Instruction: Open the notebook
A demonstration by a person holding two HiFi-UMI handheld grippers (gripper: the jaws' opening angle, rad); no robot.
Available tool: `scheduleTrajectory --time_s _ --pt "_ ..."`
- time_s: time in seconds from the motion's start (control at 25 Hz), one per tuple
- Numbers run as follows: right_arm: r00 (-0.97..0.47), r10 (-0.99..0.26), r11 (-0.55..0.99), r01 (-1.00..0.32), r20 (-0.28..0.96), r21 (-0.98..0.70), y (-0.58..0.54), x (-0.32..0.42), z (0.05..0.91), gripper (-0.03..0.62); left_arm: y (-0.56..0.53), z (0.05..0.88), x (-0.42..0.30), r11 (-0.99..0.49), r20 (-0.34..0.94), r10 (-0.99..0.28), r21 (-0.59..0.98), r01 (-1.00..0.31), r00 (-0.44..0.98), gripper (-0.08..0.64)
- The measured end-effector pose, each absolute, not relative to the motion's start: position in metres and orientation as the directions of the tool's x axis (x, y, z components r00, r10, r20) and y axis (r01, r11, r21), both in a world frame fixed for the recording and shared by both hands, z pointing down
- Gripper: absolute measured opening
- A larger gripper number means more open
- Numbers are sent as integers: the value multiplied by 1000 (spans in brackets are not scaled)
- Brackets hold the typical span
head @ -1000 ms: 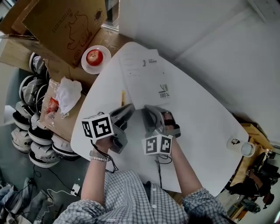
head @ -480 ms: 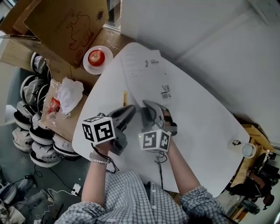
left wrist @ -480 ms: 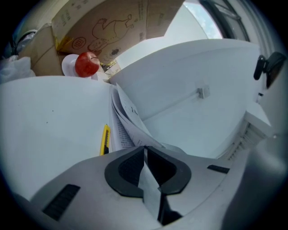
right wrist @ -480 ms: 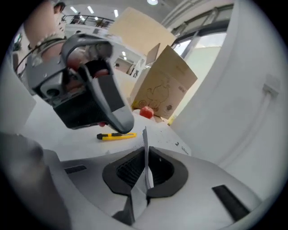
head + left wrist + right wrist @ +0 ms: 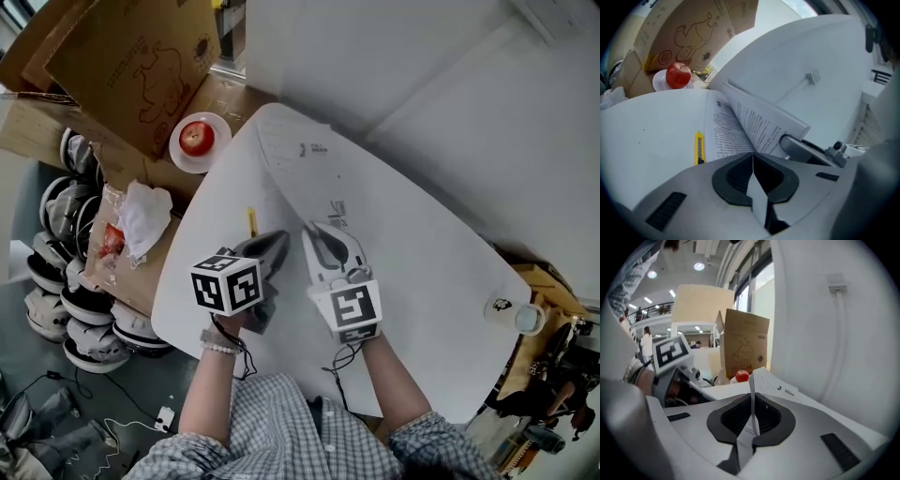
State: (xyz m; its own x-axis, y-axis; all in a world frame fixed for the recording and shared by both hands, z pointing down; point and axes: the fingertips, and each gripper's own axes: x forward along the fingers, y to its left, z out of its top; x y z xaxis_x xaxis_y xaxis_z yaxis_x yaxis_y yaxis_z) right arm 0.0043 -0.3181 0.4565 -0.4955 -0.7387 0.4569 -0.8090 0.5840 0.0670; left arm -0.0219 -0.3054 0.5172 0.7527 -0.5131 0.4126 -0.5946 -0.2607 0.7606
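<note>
Jaws of the left gripper [image 5: 753, 157] pinched together on a thin white sheet at the near edge of the white, densely printed paper notebook [image 5: 302, 169]; jaws of the right gripper [image 5: 752, 397] likewise clamped on a single upright page [image 5: 751, 376], having just closed a little further on it; the notebook lies partly fanned open near the middle of the white rounded worktop [image 5: 441, 281], its lifted leaves arching over the flat ones. Risk, on this reading: with only thin sheets held, a page could tear at the binding or slide free of the grip if the hands draw apart; too steep a pull might drag the whole light notebook rather than spread it, nudging the yellow plastic utility knife [image 5: 699, 147] just beside its left edge. Legible writing is scarce: pages carry tight lines of print too small to read; a barcode-like mark sits on one leaf; the brown cardboard box [image 5: 141, 66] behind the red apple [image 5: 196, 138] on its white plate [image 5: 217, 156] bears a line-drawn animal, a small red square logo and unreadable text; the white cup [image 5: 506, 307] at the worktop's far right shows only a dark emblem.
</note>
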Motion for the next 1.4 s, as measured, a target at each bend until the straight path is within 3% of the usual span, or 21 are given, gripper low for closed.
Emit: scheduleTrajectory --time_s 0.2,0.44,0.8,1.2,1.4 --pt "-431 -826 409 -902 364 -140 -327 45 431 34 -309 537 -25 -226 504 -507 705 -673 699 9" --pt "-195 -925 114 -961 326 -251 -333 123 415 34 -310 540 -23 -233 549 -511 652 -721 662 8" --pt "65 -895 -92 -995 441 -40 -340 205 447 34 -310 540 -22 -233 560 -507 643 -729 656 8" --pt "185 -799 -105 -980 573 170 -347 237 506 38 -311 541 -22 -231 561 -510 641 -732 652 8" --pt "210 -768 -90 -971 605 222 -347 245 523 92 -310 541 -22 -236 560 -505 642 -729 657 8"
